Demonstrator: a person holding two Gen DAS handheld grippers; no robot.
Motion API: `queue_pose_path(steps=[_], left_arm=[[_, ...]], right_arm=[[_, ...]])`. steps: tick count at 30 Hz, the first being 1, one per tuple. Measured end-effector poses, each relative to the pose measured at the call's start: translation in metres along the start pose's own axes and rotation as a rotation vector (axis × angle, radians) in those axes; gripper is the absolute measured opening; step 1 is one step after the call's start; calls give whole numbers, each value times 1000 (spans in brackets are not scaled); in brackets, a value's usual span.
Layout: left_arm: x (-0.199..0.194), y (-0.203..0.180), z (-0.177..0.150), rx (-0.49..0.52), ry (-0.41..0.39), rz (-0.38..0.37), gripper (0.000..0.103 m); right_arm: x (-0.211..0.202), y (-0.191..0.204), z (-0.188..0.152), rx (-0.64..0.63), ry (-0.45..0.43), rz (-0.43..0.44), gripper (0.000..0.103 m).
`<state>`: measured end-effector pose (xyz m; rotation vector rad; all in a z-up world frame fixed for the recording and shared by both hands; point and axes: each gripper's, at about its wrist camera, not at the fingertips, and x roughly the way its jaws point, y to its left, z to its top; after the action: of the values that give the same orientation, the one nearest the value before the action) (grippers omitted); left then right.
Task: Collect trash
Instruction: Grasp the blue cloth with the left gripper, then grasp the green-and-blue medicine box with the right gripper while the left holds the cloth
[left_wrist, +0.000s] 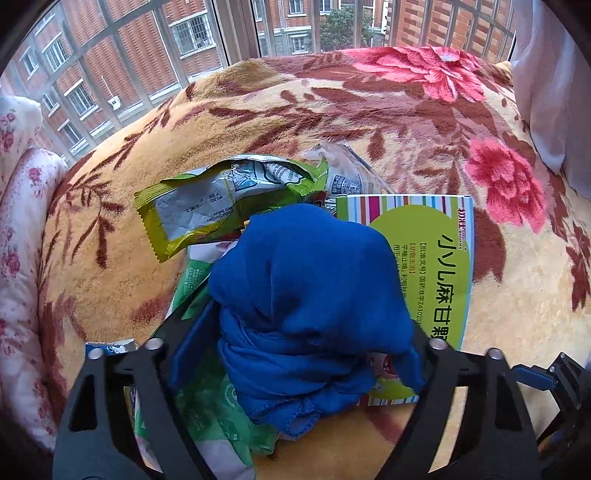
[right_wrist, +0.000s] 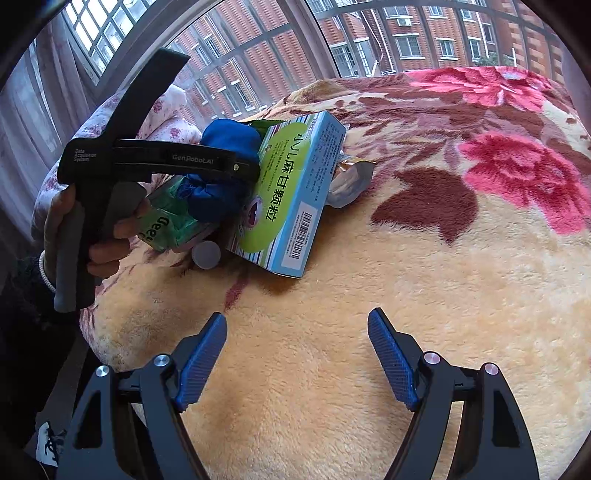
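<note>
- A plush blanket (right_wrist: 332, 332) with a tan ground and red and maroon flowers is seen under everything; beyond it, barred windows and brick buildings are visible.
- A bunched blue cloth (left_wrist: 310, 302) fills the space between the fingers of the left gripper (left_wrist: 295, 354) and hides their pads, so it cannot be told whether they press on it. In the right wrist view the cloth is seen wrapped about that gripper's front end.
- The trash lies in a heap directly under and ahead of the left gripper: a torn green snack wrapper (left_wrist: 221, 199) with a silvery lining ahead and to the left, a green crinkled plastic pack (left_wrist: 214, 410) beneath the left finger, and a flat cardboard medicine box (left_wrist: 428, 258) to the right.
- The box is striped at its edges with a lime-green oval and Chinese print. Its long axis runs away from the left gripper, and in the right wrist view it is seen tilted, one long edge raised, with its barcoded side turned toward the right gripper (right_wrist: 297, 354).
- A small grey round cap (right_wrist: 206, 254) lies just beside the box's near corner.
- A silvery pouch (right_wrist: 349, 181) shows behind the box.
- The right gripper stands open over bare blanket, well apart from the heap; its blue ribbed pads (right_wrist: 203, 362) hold nothing.
- A hand (right_wrist: 107, 236) is wrapped round the left gripper's black handle.
</note>
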<state>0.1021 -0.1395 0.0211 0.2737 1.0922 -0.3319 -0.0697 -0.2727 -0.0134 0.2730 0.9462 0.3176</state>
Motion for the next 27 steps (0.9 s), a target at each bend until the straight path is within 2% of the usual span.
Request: queue_pose_path(steps=[1,2,7,12,20,24,27], left_arm=[[-1,1,-1,-1,-9,7,61],[-3,1,-1,-2,-19,9,57],[-13,3,-2,-27,-74,34,46],[-36,2,-4,-51,-143,51,44],[-97,-1,-19,-66,-265,53,44],[-134,-1,-48,-93,-349,87,44],[-162,-7,-82,-94,-433,142,44]], right_arm=[[0,0,-1,2,0,1,77],[0,1,-1,4,0,1,77],[0,0,-3,14,-3,-2,77],[2,0,-5,34,1,0,77],[-2,-1,-7,67,-6,-15,77],[0,-1,-2,75,-2,-12,77],[7,-3,10,59,2,-23,77]])
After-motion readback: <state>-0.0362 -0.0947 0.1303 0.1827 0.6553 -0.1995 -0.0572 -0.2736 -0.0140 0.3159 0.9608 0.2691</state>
